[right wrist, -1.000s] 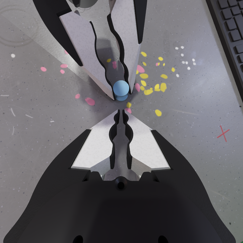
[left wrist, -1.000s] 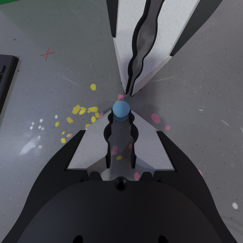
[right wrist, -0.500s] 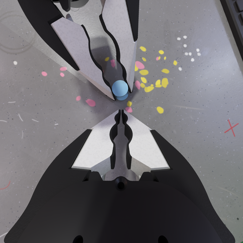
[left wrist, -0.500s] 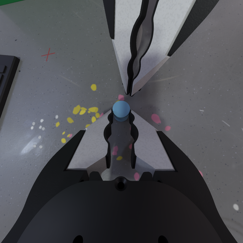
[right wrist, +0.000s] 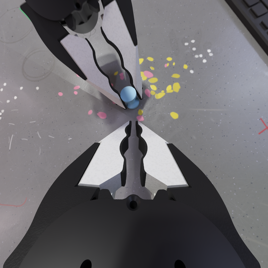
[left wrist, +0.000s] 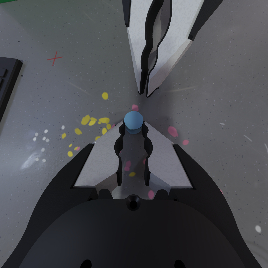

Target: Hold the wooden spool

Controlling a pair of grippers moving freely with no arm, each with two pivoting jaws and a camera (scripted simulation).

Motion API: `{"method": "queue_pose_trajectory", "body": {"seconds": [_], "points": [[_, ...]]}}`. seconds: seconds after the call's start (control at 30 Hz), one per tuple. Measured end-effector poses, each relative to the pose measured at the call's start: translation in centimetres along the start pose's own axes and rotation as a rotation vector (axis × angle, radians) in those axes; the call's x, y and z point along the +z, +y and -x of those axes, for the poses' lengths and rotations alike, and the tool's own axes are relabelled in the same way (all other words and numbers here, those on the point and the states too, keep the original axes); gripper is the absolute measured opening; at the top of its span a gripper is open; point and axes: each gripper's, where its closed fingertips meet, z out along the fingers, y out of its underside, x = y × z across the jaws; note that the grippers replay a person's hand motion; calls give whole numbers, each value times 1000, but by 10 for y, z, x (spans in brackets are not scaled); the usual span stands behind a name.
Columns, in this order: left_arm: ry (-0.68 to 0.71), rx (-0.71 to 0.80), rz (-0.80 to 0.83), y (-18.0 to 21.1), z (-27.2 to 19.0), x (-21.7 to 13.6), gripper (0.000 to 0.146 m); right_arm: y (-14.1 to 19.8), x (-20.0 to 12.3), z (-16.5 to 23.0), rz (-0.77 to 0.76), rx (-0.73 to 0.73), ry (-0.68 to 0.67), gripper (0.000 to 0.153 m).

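The spool (left wrist: 133, 121) is small and blue, with a round top, a narrow neck and a flat base. It stands upright at the level of the grey table. My left gripper (left wrist: 133, 124) is shut on it, with the fingertips on either side of its neck. It also shows in the right wrist view (right wrist: 128, 96), between the left gripper's (right wrist: 132, 103) tips. My right gripper (right wrist: 133, 122) is shut and empty. It points at the spool from the opposite side, a short gap away, and it shows in the left wrist view (left wrist: 143, 94).
A black keyboard (left wrist: 7, 75) lies at the left edge, also in the right wrist view (right wrist: 253, 17). Yellow, pink and white paint spots (left wrist: 92, 121) and a red cross (left wrist: 54, 58) mark the table (left wrist: 217, 101). A green strip (left wrist: 5, 1) runs along the far edge.
My right gripper's fingertips have closed together and it has drawn back a little from the spool. My left gripper and the spool have not moved.
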Motion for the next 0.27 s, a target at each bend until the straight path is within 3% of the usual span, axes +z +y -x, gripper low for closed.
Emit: {"method": "queue_pose_trajectory", "body": {"seconds": [0.27], "points": [[10, -18, -2, 0, 1, 0, 23, 18, 1, -10, 77, -32, 46, 4]]}}
